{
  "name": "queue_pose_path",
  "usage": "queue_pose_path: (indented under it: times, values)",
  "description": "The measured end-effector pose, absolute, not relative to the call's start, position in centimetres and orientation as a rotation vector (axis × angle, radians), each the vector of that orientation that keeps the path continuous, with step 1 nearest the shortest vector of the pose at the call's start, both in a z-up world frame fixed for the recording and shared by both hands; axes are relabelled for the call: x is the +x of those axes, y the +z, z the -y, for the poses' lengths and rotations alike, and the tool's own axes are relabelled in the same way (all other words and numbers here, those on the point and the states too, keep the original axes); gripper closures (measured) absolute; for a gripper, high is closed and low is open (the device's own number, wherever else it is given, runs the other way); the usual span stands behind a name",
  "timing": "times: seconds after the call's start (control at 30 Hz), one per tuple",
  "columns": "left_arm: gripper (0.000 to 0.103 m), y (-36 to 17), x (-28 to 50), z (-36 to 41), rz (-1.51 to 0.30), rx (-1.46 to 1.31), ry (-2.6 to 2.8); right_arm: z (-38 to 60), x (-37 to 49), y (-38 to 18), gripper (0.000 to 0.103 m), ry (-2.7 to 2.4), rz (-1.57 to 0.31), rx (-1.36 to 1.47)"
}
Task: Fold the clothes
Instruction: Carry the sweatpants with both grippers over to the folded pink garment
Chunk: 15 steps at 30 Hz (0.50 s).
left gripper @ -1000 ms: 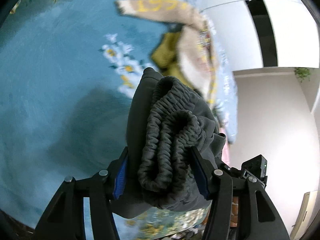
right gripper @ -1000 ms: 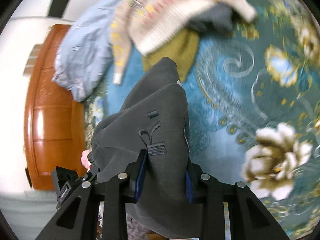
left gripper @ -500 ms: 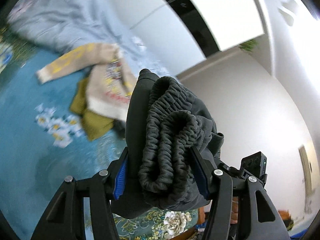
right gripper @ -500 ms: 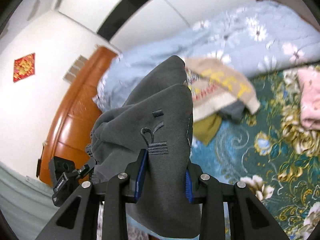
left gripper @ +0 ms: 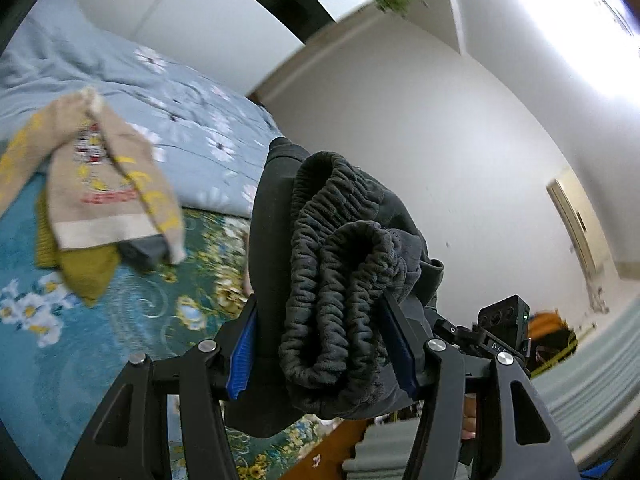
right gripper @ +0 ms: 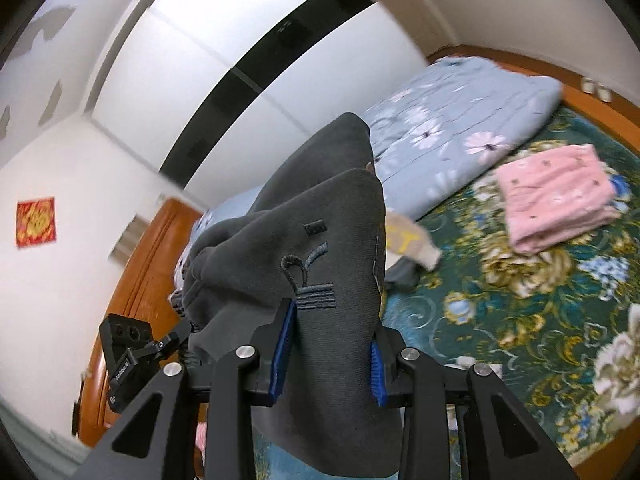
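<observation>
Dark grey pants (left gripper: pixel 340 280) fill the middle of both wrist views, held up in the air above the bed. My left gripper (left gripper: pixel 324 344) is shut on the bunched elastic waistband. My right gripper (right gripper: pixel 328 344) is shut on a flatter part of the grey pants (right gripper: pixel 320 248) with embroidered stitching. The other gripper's camera block shows at each view's edge. A beige sweater (left gripper: pixel 108 184) lies over a mustard garment (left gripper: pixel 86 268) on the floral bedspread (left gripper: pixel 80 344). A folded pink garment (right gripper: pixel 556 196) rests on the bedspread (right gripper: pixel 520 312) at the right.
A light blue flowered quilt (right gripper: pixel 460 128) is piled at the back of the bed, against a white wall. A wooden headboard (right gripper: pixel 140 264) stands at the left of the right wrist view. A person's fingers (left gripper: pixel 468 420) show below the left gripper.
Both grippers have swung upward with the pants still held; the views went from looking down at the bedspread to looking across the bed at the walls and ceiling.
</observation>
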<state>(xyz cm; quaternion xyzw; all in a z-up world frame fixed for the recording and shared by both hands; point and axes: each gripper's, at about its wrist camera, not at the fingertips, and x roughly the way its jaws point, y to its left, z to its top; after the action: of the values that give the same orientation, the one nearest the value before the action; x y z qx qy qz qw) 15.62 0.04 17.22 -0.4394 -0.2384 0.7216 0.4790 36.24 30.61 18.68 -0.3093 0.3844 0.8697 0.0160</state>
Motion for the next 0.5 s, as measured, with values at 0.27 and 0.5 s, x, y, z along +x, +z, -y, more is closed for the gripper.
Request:
queue_pose_path:
  times: [0.27,0.5]
  values:
    - [0.044,17.5,15.1,-9.1,0.475,-1.095,1.674,-37.7,39.4,18.1,0.068,2.615,-1.239,-0.872]
    - [0.044,16.5,14.4,-18.7,0.444,-1.129,1.669,-47.0,39.7,16.3,0.068,2.592,-1.277,-0.883]
